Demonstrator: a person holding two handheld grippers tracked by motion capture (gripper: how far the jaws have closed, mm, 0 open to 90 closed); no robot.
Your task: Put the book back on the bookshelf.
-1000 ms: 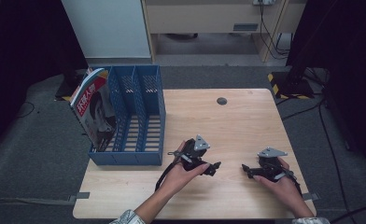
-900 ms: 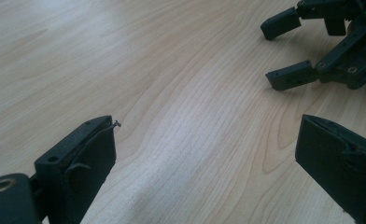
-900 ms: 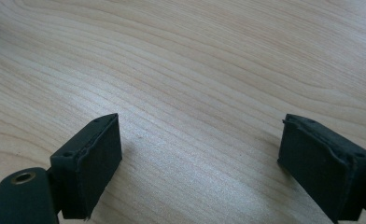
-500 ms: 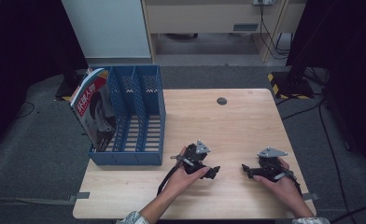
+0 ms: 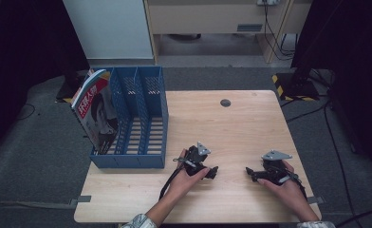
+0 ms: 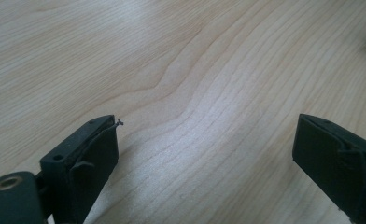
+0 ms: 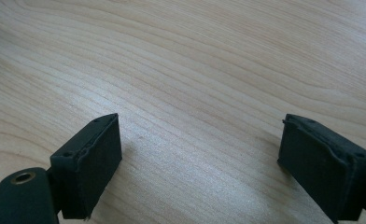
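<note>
Hand-held gripper pair, left (image 5: 214,172) and right (image 5: 248,171), both released above bare table (image 5: 241,128); file rack (image 5: 132,118) overhead.

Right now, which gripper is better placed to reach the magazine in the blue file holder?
Left. The left gripper rests nearer the blue file holder, where the magazine stands in the leftmost slot. The right gripper lies farther away, probably needing a longer reach.

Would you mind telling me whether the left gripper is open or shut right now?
Open. In the left gripper view, the left gripper has its jaws spread wide apart, with only bare wooden table between them and nothing held.
</note>
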